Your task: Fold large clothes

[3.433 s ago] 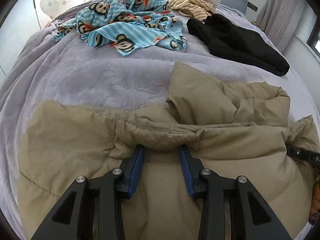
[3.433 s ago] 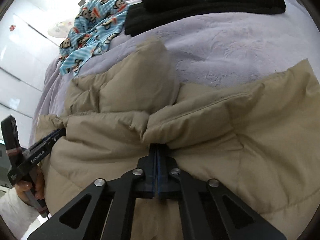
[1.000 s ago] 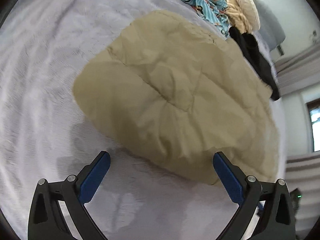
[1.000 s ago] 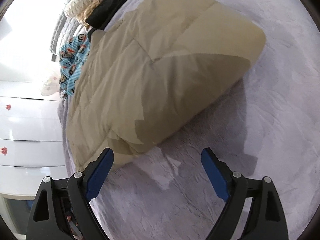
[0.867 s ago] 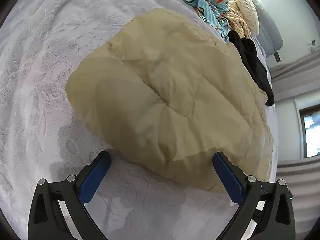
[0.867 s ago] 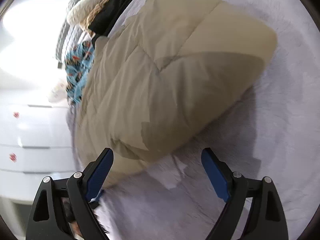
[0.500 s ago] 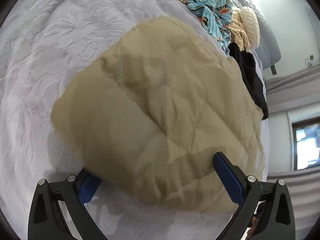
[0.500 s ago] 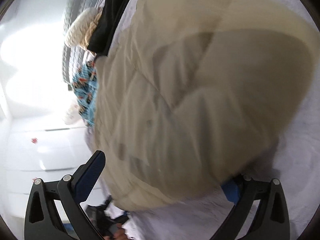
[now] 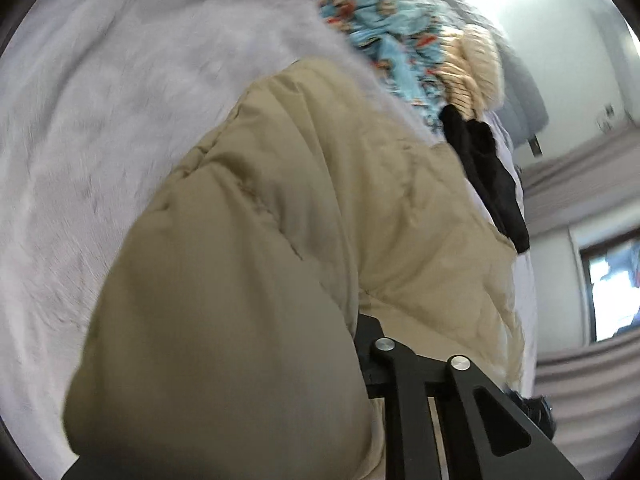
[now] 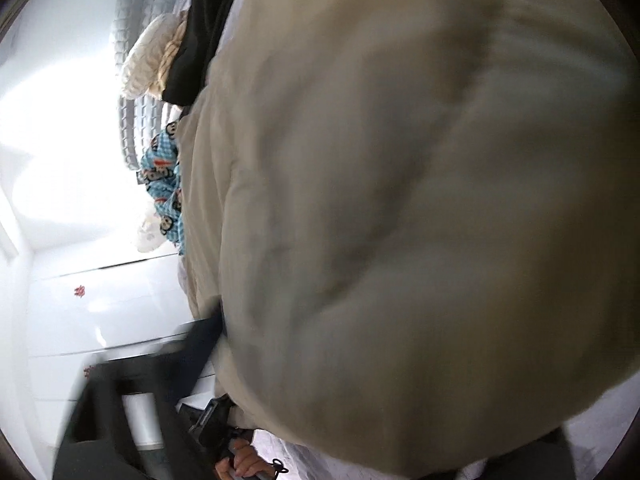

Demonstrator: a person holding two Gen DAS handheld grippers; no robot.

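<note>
The beige padded jacket point(image 9: 304, 240) fills both frames' centres — it buries the left tool point(image 9: 362, 354) and right tool point(image 10: 192, 364), whose spread I cannot tell.

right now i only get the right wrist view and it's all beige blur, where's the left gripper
Observer: In the left wrist view the left gripper is pushed in under the near edge of the beige jacket. One black finger shows against the fabric and the other is hidden beneath it, so I cannot tell how the jaws stand.
Operator: ok and is there any bare bed beside the jacket
Observer: Yes. In that view the lilac bedspread lies uncovered along the jacket's left side, up to the blue printed cloth at the far end.
</note>
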